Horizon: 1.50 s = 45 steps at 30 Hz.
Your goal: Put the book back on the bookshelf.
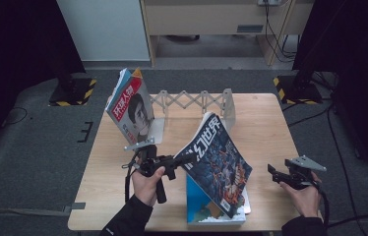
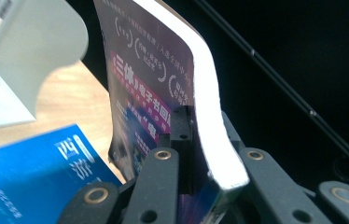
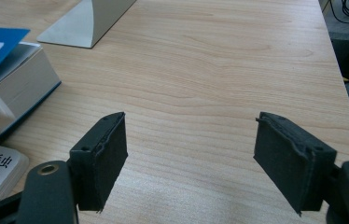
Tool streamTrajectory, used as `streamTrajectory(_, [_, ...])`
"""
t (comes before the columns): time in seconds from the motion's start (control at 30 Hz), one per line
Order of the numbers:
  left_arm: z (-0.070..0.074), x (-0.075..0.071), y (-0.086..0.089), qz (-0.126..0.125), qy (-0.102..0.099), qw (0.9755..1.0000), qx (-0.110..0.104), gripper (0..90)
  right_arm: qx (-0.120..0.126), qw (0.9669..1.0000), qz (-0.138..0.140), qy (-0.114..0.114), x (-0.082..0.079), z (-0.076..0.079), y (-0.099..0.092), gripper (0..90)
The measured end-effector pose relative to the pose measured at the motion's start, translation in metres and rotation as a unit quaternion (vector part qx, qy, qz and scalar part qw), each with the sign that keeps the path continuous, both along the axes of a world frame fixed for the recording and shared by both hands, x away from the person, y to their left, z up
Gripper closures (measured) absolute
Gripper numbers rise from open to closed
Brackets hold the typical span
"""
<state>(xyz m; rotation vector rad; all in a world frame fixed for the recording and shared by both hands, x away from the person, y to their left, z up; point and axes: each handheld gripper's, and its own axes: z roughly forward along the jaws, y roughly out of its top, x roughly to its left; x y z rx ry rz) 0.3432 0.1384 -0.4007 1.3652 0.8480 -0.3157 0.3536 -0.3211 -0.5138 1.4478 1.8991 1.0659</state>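
1. In the high view we see the left gripper (image 1: 184, 159), its fingers pinching the lower left edge of a dark glossy science-fiction magazine (image 1: 219, 162). The magazine is held tilted above the pale wooden surface (image 1: 260, 123). Its cover carries large white characters reading 幻世界 over a busy blue and orange illustration.

2. Below the magazine lies a blue softcover book (image 1: 199, 209) atop a small stack at the near edge of the surface. At the far left a magazine with a red title block (image 1: 132, 110), lettered 环球人物 in white, leans against a grey metal expandable bookend rack (image 1: 197, 101) with a scissor lattice.

3. The right gripper (image 1: 276, 173) hovers over the surface's right side, its fingers spread with nothing between them.

4. In the left gripper view the black fingers (image 2: 182, 126) clamp the magazine (image 2: 154, 84) near its thick white page edge, which bends in a curve. The back cover shows 三体 in a pink band and small white laurel emblems. The blue book (image 2: 32, 182) shows white characters, 西游 among them, beside the grey bookend plate (image 2: 28, 51).

5. In the right gripper view the padded, felt-like fingers (image 3: 102, 154) stand wide apart over the grained surface (image 3: 210, 70). At the left, the blue-covered thick book (image 3: 18, 84) lies on it; a lower book shows 毛毛虫 in black.
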Motion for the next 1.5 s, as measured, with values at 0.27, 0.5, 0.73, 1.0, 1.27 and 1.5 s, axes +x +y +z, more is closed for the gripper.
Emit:
streamTrajectory(0.27, [0.012,0.002,0.029,0.040,-0.016,0.9989,-0.016,82.2,-0.007,0.9999,0.007,0.006,0.001,-0.003,0.002,23.3])
streamTrajectory(0.5, [0.018,0.003,0.053,0.076,-0.028,0.9966,-0.010,82.2,-0.028,0.9989,0.024,0.030,0.003,-0.010,0.006,19.5])
streamTrajectory(0.73, [0.024,0.004,0.075,0.105,-0.036,0.9936,-0.020,82.2,-0.039,0.9970,0.034,0.057,0.003,-0.017,0.009,17.1])
streamTrajectory(1.0, [0.034,0.000,0.099,0.130,-0.050,0.9895,-0.036,82.2,-0.050,0.9952,0.041,0.073,0.004,-0.023,0.011,14.5])
streamTrajectory(1.27, [0.035,0.001,0.117,0.157,-0.051,0.9858,-0.032,82.2,-0.054,0.9949,0.045,0.072,0.004,-0.025,0.013,11.1])
streamTrajectory(1.5, [0.036,0.001,0.133,0.176,-0.055,0.9824,-0.033,82.2,-0.054,0.9945,0.050,0.075,0.004,-0.025,0.014,9.5])
